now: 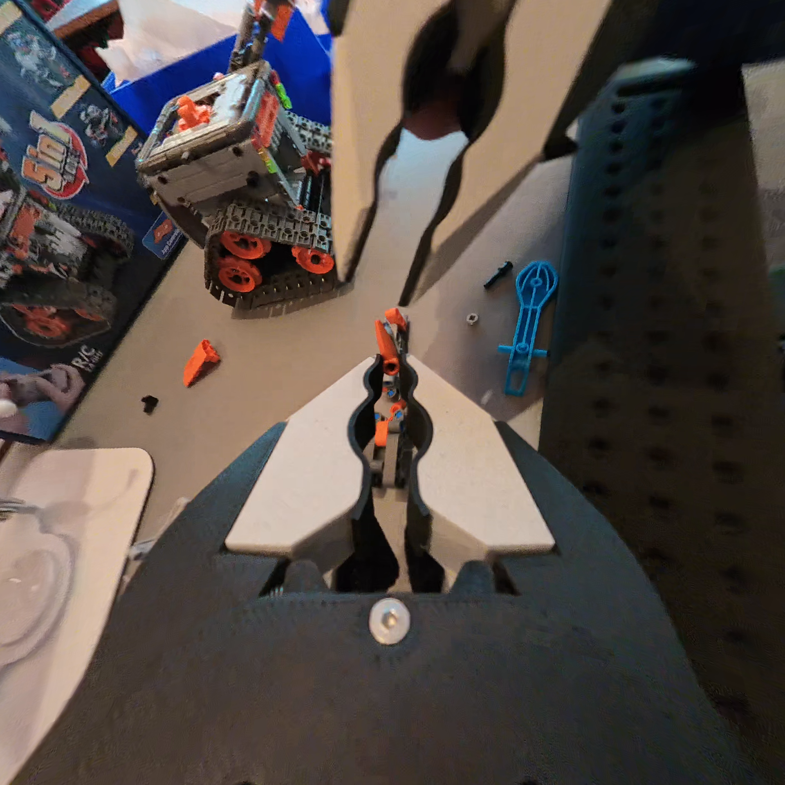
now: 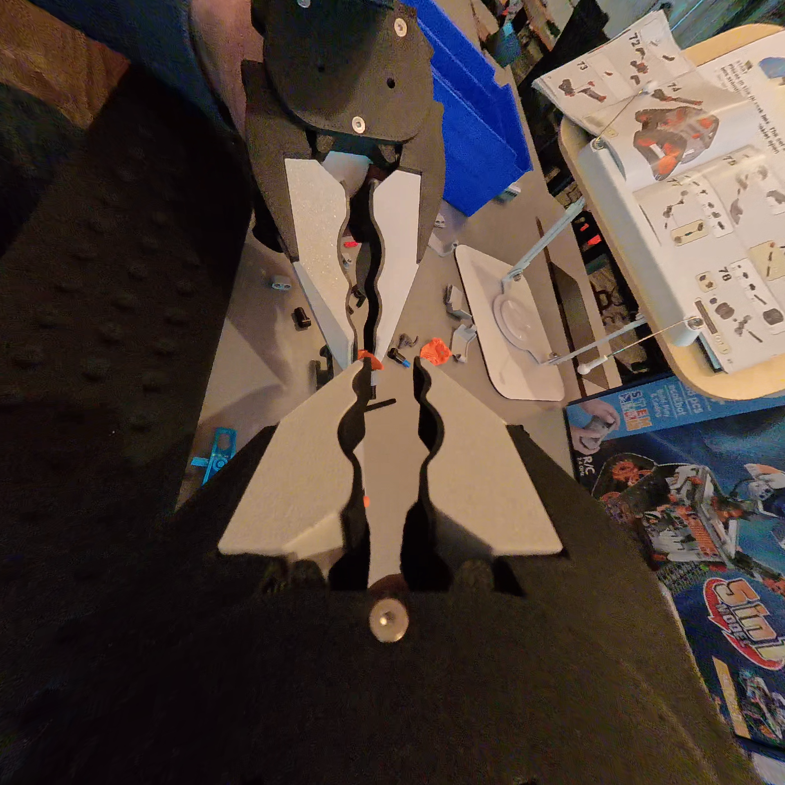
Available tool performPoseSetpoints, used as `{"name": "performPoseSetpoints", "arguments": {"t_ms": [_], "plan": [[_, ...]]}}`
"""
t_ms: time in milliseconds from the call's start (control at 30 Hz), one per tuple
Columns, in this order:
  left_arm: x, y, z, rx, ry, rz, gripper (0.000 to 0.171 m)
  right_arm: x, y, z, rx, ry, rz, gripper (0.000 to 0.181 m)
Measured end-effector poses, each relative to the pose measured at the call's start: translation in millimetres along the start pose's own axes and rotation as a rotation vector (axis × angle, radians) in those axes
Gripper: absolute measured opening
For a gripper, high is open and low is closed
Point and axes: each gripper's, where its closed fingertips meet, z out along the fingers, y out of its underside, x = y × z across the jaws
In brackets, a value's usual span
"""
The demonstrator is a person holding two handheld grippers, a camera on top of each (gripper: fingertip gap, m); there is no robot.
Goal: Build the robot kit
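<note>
left gripper (image 1: 390, 361): jaws clamped on small orange-grey brick assembly (image 1: 388, 346)
right gripper (image 2: 388, 365): jaws apart, nothing held, tips near assembly

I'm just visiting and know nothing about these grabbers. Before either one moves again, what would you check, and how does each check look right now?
1. Left gripper has a firm hold: ok, shut on the small orange and grey assembly.
2. Right gripper is free: ok, jaws open, nothing between them.
3. Room between the two grippers: not ok, their tips nearly meet in the right wrist view.
4. Loose parts below: not ok, an orange piece and a black pin lie on the table close to the tips.
5. Tracked vehicle stands apart from both grippers: ok.
6. Whether the held assembly touches the table: cannot tell.
</note>
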Motion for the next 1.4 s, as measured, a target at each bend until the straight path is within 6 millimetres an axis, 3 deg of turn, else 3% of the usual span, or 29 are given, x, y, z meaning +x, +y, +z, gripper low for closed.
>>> {"name": "performPoseSetpoints", "arguments": {"t_ms": [367,567,767,1000,1167,1300,1400], "plan": [[-5.6,11.7,3.7,-0.191,0.023,0.210,0.004,-10.3,22.8,20.8,-0.141,-0.263,0.042,0.002],[-11.0,25.2,6.4,-0.224,0.150,0.124,0.004,-9.7,34.8,31.0,-0.111,-0.345,0.281,0.001],[-10.0,38.5,16.6,-0.246,0.265,0.033,0.004,-13.6,51.1,36.8,-0.134,-0.381,0.394,0.002],[-12.0,45.8,22.0,-0.303,0.315,0.003,0.000,-20.5,68.6,42.4,-0.203,-0.397,0.392,0.001],[-13.9,46.4,17.0,-0.290,0.306,-0.018,0.001,-15.6,60.8,37.5,-0.160,-0.428,0.416,0.000],[-15.1,43.2,16.7,-0.256,0.274,-0.010,0.019,-19.5,61.9,40.4,-0.179,-0.462,0.403,0.001],[-15.2,41.4,20.0,-0.229,0.269,0.009,0.014,-20.3,65.2,43.8,-0.201,-0.451,0.391,0.001]]}}
